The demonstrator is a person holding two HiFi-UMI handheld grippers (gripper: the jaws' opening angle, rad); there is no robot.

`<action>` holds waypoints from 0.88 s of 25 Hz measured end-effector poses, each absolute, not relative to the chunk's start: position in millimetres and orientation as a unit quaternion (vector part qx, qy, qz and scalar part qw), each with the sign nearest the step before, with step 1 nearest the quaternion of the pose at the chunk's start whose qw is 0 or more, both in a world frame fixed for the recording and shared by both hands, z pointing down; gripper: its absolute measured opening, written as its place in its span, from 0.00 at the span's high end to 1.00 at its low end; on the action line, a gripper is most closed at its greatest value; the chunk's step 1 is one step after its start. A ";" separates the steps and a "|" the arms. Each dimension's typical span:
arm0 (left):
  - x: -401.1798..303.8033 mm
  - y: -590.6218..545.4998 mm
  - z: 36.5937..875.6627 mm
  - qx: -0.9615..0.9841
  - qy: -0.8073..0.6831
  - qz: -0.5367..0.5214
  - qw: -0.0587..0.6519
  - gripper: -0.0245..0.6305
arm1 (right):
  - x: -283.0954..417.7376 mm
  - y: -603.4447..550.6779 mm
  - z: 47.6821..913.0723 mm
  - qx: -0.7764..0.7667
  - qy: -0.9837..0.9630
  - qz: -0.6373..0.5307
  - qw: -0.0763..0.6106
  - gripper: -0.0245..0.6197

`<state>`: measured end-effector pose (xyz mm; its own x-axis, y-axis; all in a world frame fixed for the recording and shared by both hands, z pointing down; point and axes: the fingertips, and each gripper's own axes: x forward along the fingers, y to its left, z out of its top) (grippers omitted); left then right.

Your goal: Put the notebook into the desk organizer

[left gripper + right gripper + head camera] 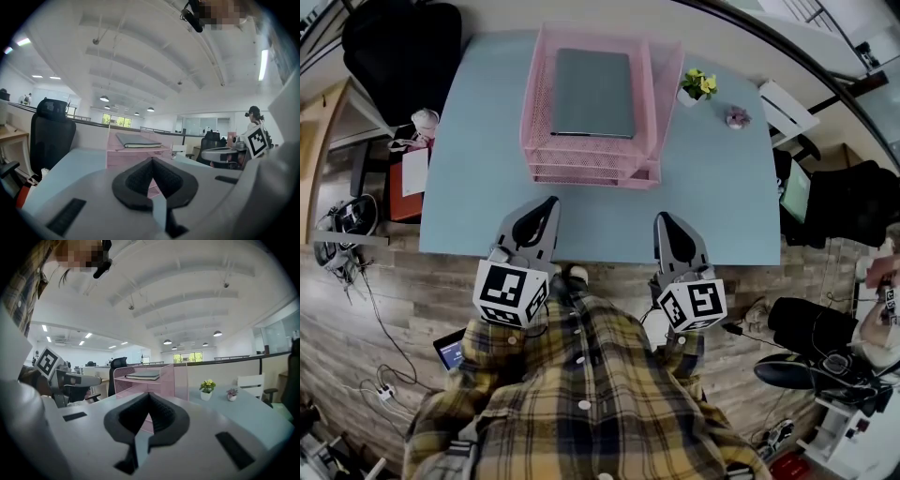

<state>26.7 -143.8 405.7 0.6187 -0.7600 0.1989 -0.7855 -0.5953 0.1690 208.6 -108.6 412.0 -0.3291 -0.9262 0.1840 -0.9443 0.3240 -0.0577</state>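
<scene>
Both sets of jaws closed: left gripper (546, 204), right gripper (666, 221), short of desk organizer (591, 173); notebook (593, 92) on its top tray.

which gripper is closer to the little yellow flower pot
Right. The right gripper sits at the table near edge, almost in line with the flower pot. The left gripper is at that edge too, but farther off to the left.

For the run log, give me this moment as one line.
notebook: in pink organizer top tray | left tool: shut, empty | right tool: shut, empty
</scene>
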 end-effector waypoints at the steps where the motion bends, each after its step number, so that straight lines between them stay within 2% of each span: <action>1: 26.5 -144.0 405.7 0.891 -0.434 0.053 0.121 0.97 | 208.8 -109.0 412.0 0.577 -0.811 0.077 0.059 0.96; 22: 27.1 -156.8 409.0 0.891 -0.433 0.055 0.124 0.97 | 211.7 -123.3 414.6 0.584 -0.806 0.079 0.063 0.96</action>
<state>27.1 -156.8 409.0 0.6192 -0.7580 0.2052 -0.7852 -0.5943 0.1740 211.7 -123.3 414.6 -0.3103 -0.9306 0.1941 -0.9506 0.3058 -0.0535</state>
